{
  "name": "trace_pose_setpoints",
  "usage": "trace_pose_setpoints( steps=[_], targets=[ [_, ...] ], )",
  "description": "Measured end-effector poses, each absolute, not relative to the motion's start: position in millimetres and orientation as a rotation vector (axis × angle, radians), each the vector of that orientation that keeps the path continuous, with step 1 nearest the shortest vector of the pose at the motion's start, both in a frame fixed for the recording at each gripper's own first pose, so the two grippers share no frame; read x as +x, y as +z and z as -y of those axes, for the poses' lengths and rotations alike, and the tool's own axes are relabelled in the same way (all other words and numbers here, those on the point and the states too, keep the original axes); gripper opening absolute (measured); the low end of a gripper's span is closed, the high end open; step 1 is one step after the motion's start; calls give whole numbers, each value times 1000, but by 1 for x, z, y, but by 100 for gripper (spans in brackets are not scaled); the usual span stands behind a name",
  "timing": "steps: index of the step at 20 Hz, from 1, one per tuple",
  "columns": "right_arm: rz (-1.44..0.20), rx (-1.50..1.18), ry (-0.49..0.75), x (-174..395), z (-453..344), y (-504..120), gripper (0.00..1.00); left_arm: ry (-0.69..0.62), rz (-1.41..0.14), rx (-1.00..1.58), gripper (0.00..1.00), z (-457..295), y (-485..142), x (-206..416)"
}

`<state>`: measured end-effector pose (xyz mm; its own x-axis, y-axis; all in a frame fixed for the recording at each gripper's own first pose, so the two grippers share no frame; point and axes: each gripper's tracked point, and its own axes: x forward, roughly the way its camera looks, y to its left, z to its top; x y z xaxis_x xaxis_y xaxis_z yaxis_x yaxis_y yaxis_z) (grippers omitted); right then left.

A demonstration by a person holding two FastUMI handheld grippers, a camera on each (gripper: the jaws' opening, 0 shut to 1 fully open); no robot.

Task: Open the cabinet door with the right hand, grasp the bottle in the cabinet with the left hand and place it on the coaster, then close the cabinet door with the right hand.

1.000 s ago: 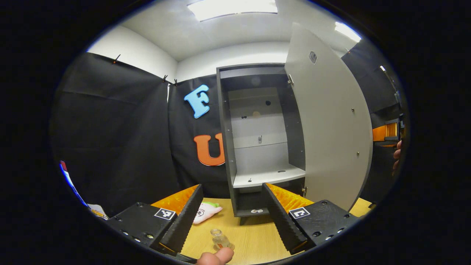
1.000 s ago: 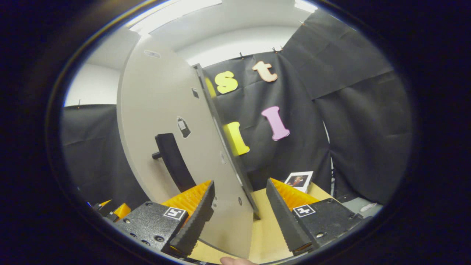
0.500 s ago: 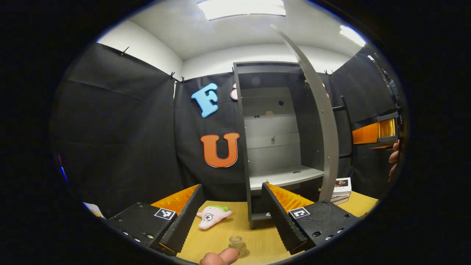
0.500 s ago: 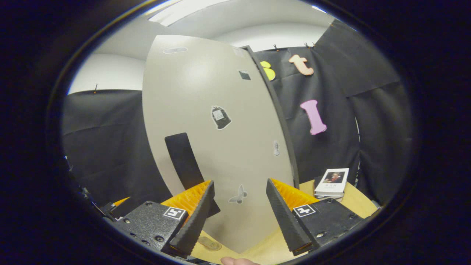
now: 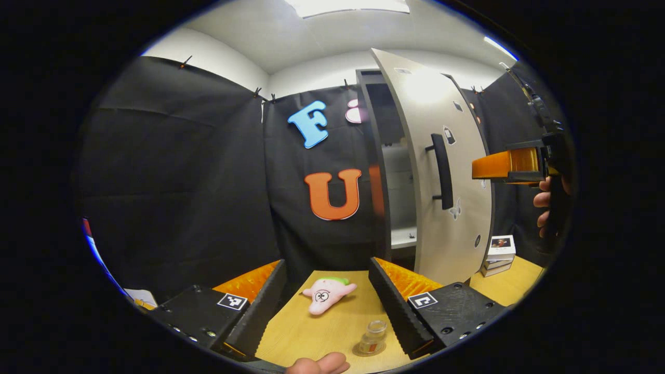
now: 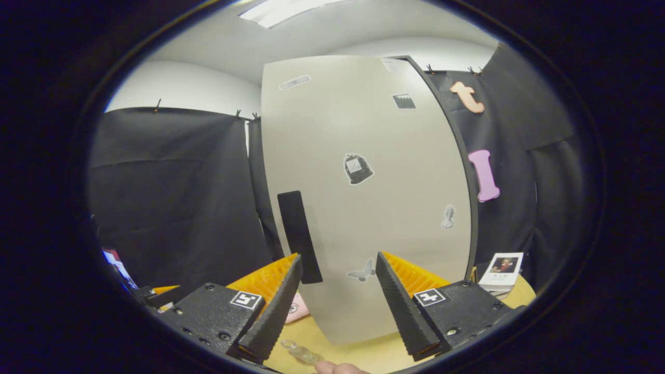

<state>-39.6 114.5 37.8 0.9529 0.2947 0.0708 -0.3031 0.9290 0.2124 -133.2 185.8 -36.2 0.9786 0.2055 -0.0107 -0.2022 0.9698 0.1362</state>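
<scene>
Bottle [image 5: 373, 336] stands upright on a round coaster [image 5: 363, 351] on the wooden table [image 5: 322, 332], just in front of the left gripper [image 5: 328, 296], whose jaws are spread apart and hold nothing. A pink plush toy [image 5: 326, 293] lies on the table beyond the bottle. The cabinet door [image 5: 447, 171] is partly ajar, with a narrow gap showing the cabinet [image 5: 397, 171] inside and its black handle [image 5: 441, 171] facing out. The right gripper [image 6: 336, 298] faces the door front, jaws apart and empty. A stack of books [image 6: 501, 270] sits beside the cabinet.
</scene>
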Motion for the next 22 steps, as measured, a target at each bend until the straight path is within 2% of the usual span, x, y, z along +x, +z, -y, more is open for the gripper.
trace_pose_setpoints(
  steps=[4,11,18,22],
  targets=[
    [19,252,285,-8,-105,34,92,254,-58,106,96,-183,-35,-138],
    [-14,279,326,25,-93,30,92,310,-41,110,96,-158,-17,-134],
    [-38,261,374,35,-94,25,92,318,9,32,96,-123,6,-124],
    [-21,227,356,28,-81,25,92,306,15,28,96,-110,8,-117]
  ],
)
